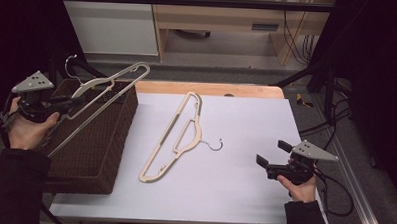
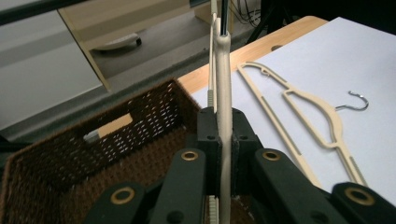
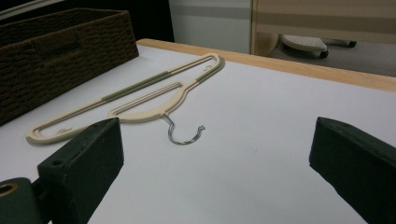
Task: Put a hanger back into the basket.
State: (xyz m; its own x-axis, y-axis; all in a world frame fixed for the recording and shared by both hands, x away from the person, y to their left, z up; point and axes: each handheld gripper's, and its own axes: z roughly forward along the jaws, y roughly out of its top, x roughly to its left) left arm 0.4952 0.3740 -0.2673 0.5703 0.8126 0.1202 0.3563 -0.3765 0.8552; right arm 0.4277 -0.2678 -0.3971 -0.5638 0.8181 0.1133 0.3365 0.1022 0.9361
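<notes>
My left gripper (image 1: 77, 102) is shut on a cream hanger (image 1: 107, 91) and holds it in the air over the brown wicker basket (image 1: 113, 134). In the left gripper view the hanger (image 2: 223, 84) runs edge-on between the closed jaws (image 2: 220, 140). A second cream hanger (image 1: 178, 136) with a metal hook lies flat on the white table cover, near the middle; it shows too in the right gripper view (image 3: 140, 98). My right gripper (image 1: 272, 152) hovers open at the right of the table, jaws wide apart (image 3: 210, 158), nothing between them, pointing toward the lying hanger.
The wicker basket (image 2: 70, 154) stands at the table's left edge. A wooden table edge (image 1: 207, 88) runs along the back. Beyond it are a wooden cabinet (image 1: 230, 18) and cables on the floor at right (image 1: 336, 122).
</notes>
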